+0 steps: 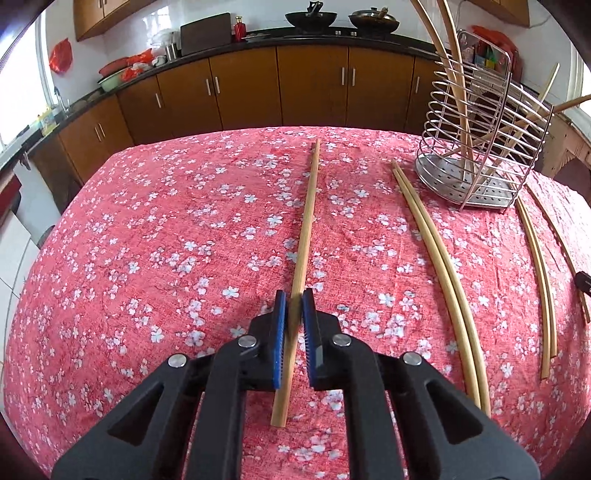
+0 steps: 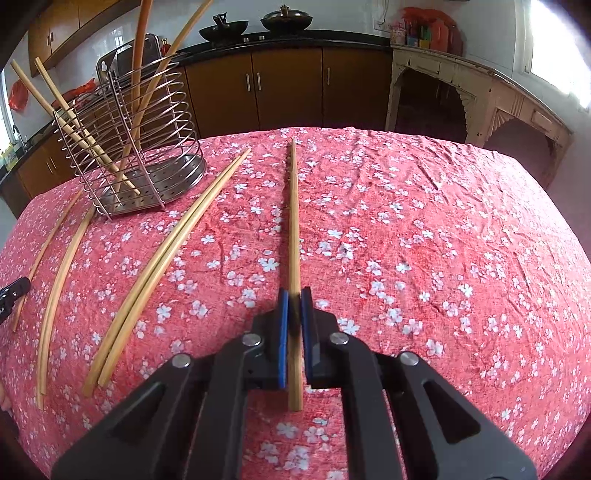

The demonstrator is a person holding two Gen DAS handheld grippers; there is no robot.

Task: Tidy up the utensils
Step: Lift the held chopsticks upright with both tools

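Chopsticks of pale wood, spread over a table under a red cloth (image 1: 166,221) printed with white blossoms; wire-and-steel utensil rack (image 1: 476,147) standing near the far edge.

Left wrist view, left to right:
- Left gripper (image 1: 294,301): blue pads pressed together on a single chopstick (image 1: 306,229). Stick running straight away from the camera toward the far edge, its near end projecting back past the pads above the cloth.
- Pair of chopsticks (image 1: 436,254) just right of that, lying side by side and touching along their length, far tips close to the rack base.
- Rack at far right, several chopsticks (image 1: 458,92) standing tilted inside it.
- Two more loose sticks (image 1: 539,269) on the cloth right of the rack, near the table edge.
- Dark tip of the other tool at the extreme right edge.

Right wrist view, left to right:
- Two loose sticks (image 2: 55,280) lying at far left, apart from each other.
- Rack (image 2: 147,155) at upper left, with tilted sticks leaning in different directions.
- Touching pair (image 2: 173,251) lying diagonally, far tips pointing toward the table centre.
- Right gripper (image 2: 294,299): pads pinched tight on another single chopstick (image 2: 293,221), held straight ahead, near end projecting behind the pads.

Background: brown cabinets (image 1: 314,85) under a dark counter, two woks (image 1: 343,16) on top.
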